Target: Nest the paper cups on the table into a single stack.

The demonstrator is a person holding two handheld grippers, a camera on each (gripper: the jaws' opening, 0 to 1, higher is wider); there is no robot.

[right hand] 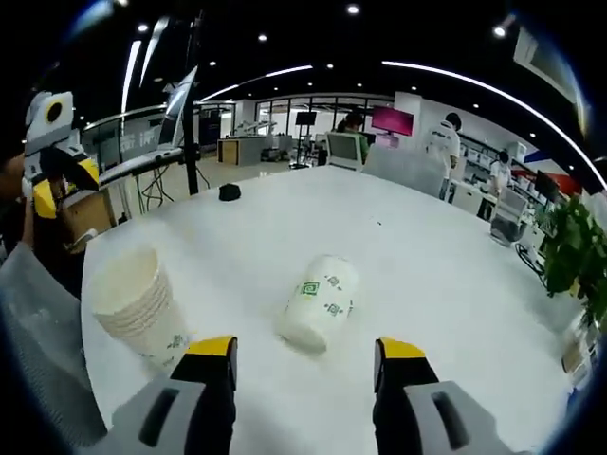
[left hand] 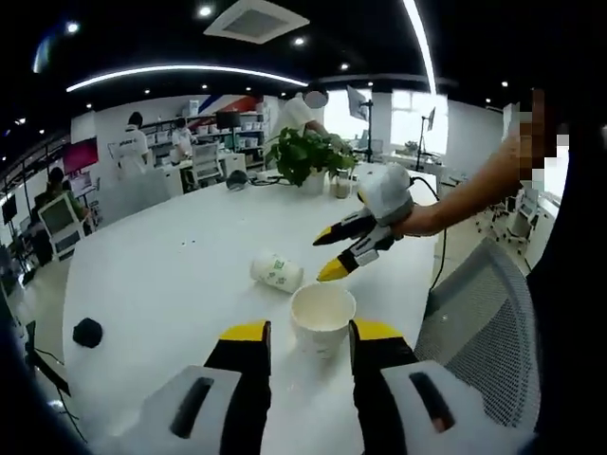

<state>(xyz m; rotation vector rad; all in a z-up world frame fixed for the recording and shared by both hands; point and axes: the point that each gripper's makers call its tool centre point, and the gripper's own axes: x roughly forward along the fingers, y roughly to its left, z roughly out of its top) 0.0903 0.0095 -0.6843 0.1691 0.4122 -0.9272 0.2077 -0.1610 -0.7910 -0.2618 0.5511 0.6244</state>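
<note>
While our right tongs [right hand: 305, 365] stand wide open and empty over the white tabletop [right hand: 427, 265], we should close on the sides of the fallen white paper cup with green print [right hand: 318, 303], then lift and lower it straight into the upright stack of white paper cups [left hand: 322, 318]. Our left tongs [left hand: 308, 346], also open, flank that stack without gripping. We count one loose cup and one stack.

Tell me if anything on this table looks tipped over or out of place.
One paper cup lies on its side on the white table, apart from the upright stack of nested cups. It is not crushed and nothing has spilled. The right claw is open in front of it.
</note>
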